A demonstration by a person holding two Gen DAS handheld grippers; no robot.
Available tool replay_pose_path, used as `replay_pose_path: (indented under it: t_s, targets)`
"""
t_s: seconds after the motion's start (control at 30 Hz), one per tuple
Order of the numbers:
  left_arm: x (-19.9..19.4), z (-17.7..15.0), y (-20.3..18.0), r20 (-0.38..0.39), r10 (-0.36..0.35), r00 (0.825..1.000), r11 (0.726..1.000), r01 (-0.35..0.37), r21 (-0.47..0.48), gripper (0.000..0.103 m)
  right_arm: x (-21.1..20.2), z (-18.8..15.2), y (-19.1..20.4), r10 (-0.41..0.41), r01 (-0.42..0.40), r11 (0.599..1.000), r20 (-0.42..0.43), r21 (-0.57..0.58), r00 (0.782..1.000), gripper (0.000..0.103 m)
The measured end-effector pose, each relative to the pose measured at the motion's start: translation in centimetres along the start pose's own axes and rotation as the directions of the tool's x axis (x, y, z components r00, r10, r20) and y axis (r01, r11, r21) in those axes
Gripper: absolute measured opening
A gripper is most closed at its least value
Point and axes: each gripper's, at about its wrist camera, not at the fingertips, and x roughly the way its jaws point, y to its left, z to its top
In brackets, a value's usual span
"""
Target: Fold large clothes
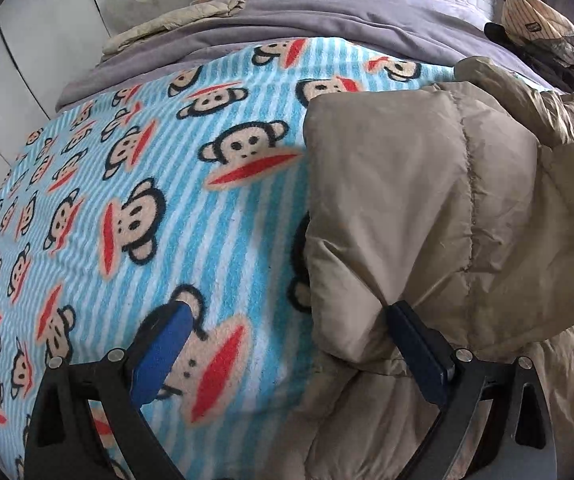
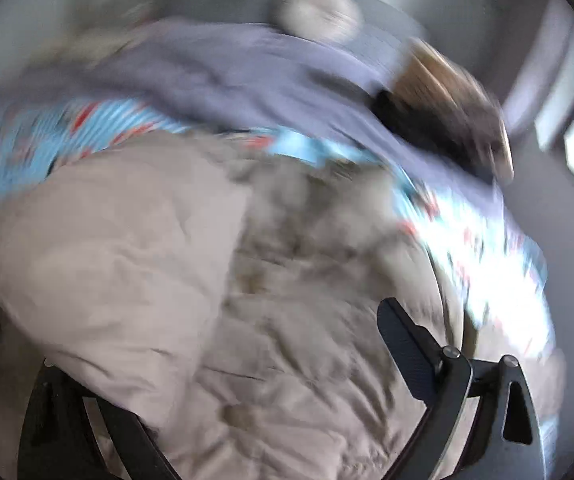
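Observation:
A beige puffer jacket (image 1: pixel 407 184) lies folded on the right part of a blue striped monkey-print blanket (image 1: pixel 127 160). My left gripper (image 1: pixel 287 324) is open wide. Its blue left finger (image 1: pixel 167 344) rests over the blanket, and its right finger (image 1: pixel 415 344) is tucked under the jacket's folded edge. In the blurred right wrist view the same jacket (image 2: pixel 147 240) fills the middle. My right gripper (image 2: pixel 279 324) stands open above it. Its right finger (image 2: pixel 403 336) shows clearly, while a puffy fold of the jacket hides the left one.
A grey-purple quilt (image 1: pixel 307 28) lies across the bed's far end, with a second folded beige garment (image 1: pixel 175 20) on it. A striped cap on dark clothes (image 1: pixel 535 24) sits at the far right. White wardrobe doors (image 1: pixel 39 32) stand to the left.

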Motion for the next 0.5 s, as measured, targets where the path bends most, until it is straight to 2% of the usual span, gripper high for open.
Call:
replay_pose_path:
  t_s: [0.03,0.07,0.17,0.2,0.23,0.27,0.3,0.33,0.4,0.43,0.5]
  targets:
    - [-0.2,0.3,0.1,-0.009,-0.003,1.0,1.0,0.003,0.003,0.099,0.5,0.3,-2.9,0.047,-0.043,0.991,-0.028,0.129,0.999,0.097]
    - [-0.6,0.8,0.3,-0.01,-0.013,1.0,1.0,0.013,0.0,0.099,0.6,0.2,-4.8,0.066,-0.056,0.977,-0.044,0.208,0.997,0.097]
    - [-2.6,3.3,2.3,0.057,-0.081,0.995,0.995,0.085,-0.06,0.099,-0.1,-0.4,-9.4,0.098,-0.075,0.929,-0.046,0.361,0.994,0.097]
    - [-2.9,4.3,2.8,0.072,-0.099,0.992,0.992,0.104,-0.071,0.098,-0.5,-0.5,-10.3,0.103,-0.083,0.917,-0.031,0.39,0.994,0.092]
    - [-3.1,5.2,3.0,0.084,-0.105,0.991,0.991,0.111,-0.074,0.096,-1.1,-0.6,-10.8,0.115,-0.099,0.908,-0.015,0.407,0.993,0.073]
    - [-3.1,6.1,3.1,0.097,-0.105,0.99,0.991,0.112,-0.069,0.087,-1.4,-0.5,-11.1,0.135,-0.121,0.902,-0.004,0.415,0.991,0.055]
    - [-2.8,7.1,3.0,0.099,-0.095,0.991,0.993,0.101,-0.055,0.086,-1.5,-0.2,-10.9,0.167,-0.152,0.898,-0.001,0.412,0.986,0.022]
    - [-2.4,8.0,2.6,0.102,-0.088,0.991,0.995,0.093,-0.042,0.086,-0.9,0.5,-10.3,0.228,-0.208,0.897,-0.005,0.391,0.974,0.017]
    - [-1.3,8.9,1.4,0.098,-0.088,0.991,0.996,0.09,-0.019,0.086,-0.3,0.2,-8.5,0.303,-0.276,0.901,-0.03,0.335,0.953,0.016]
    - [-0.6,9.0,0.7,0.087,-0.074,0.994,0.997,0.074,-0.006,0.086,0.6,0.6,-6.9,0.327,-0.298,0.914,-0.064,0.273,0.943,0.016]
    - [1.2,8.6,-0.6,0.06,-0.031,0.998,0.999,0.03,0.019,0.086,1.4,0.1,-5.0,0.321,-0.298,0.938,-0.121,0.178,0.939,0.016]
